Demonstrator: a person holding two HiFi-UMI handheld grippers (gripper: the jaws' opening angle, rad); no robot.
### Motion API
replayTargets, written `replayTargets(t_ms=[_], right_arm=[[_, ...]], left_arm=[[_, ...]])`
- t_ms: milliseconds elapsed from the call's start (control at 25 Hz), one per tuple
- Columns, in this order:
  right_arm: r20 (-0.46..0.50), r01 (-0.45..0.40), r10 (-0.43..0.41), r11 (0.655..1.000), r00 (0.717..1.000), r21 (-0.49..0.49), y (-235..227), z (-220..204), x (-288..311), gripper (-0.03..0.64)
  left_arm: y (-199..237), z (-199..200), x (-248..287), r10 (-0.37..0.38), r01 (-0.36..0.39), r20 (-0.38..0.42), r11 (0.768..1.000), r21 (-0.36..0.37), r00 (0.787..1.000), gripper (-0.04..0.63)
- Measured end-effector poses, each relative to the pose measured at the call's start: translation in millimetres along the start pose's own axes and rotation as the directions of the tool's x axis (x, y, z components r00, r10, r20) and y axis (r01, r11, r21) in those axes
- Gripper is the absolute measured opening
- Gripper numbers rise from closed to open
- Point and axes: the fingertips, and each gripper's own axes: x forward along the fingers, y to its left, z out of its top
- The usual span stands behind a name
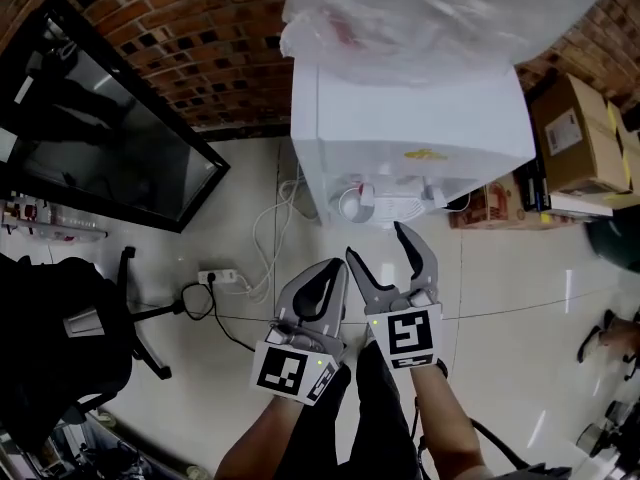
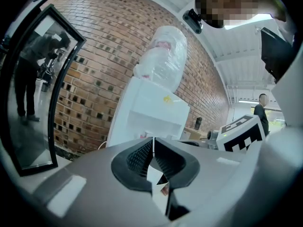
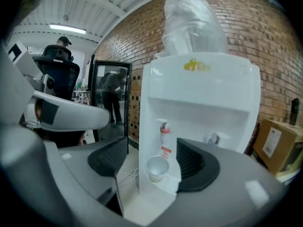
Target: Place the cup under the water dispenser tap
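Job looks done, or near enough. L tongs point(image 1: 335, 268) are clenched on nothing, jaws pressed together, held low in front of the person. The cup point(image 1: 352, 204) stands upright on the drip ledge of the water dispenser point(image 1: 420, 128), right under the red tap point(image 3: 164, 129), w/ nobody holding it. R tongs point(image 1: 375, 243) are released: jaws wide apart, and the cup shows in the gap between them but is well clear of both pads. Nothing left that I can see, except maybe drawing the tongs off. Whether the cup is dead centre under the spout, can't tell.

Room, L to R: black-framed glass panel point(image 1: 110, 138) by the brick wall point(image 1: 200, 28), w/ a dark office chair point(image 1: 60, 338) below it. A power strip point(image 1: 222, 278) w/ white and black cables lies on the pale tiled floor point(image 1: 500, 278). Then comes the dispenser, its bottle point(image 1: 440, 8) wrapped in clear plastic, and cardboard boxes point(image 1: 575, 133) to its right.
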Motion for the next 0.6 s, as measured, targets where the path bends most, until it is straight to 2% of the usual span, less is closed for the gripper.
replayTargets(t_ms=[160, 280, 600], right_arm=[[0.008, 0.015, -0.015, 1.000, 1.000, 0.000, 2, 32, -32, 0.245], [0.026, 0.020, -0.020, 1.000, 0.999, -0.018, 7, 63, -54, 0.210], [0.068, 0.026, -0.023, 0.999, 0.997, -0.046, 36, 147, -114, 0.179]], left_arm=[[-17, 29, -13, -0.015, 0.015, 0.013, 1.000, 0.003, 1.000, 0.003], [-29, 61, -24, -0.038, 0.036, 0.035, 0.998, 0.042, 0.999, 0.002], [-62, 136, -67, -0.091, 0.081, 0.090, 0.991, 0.102, 0.992, 0.000]])
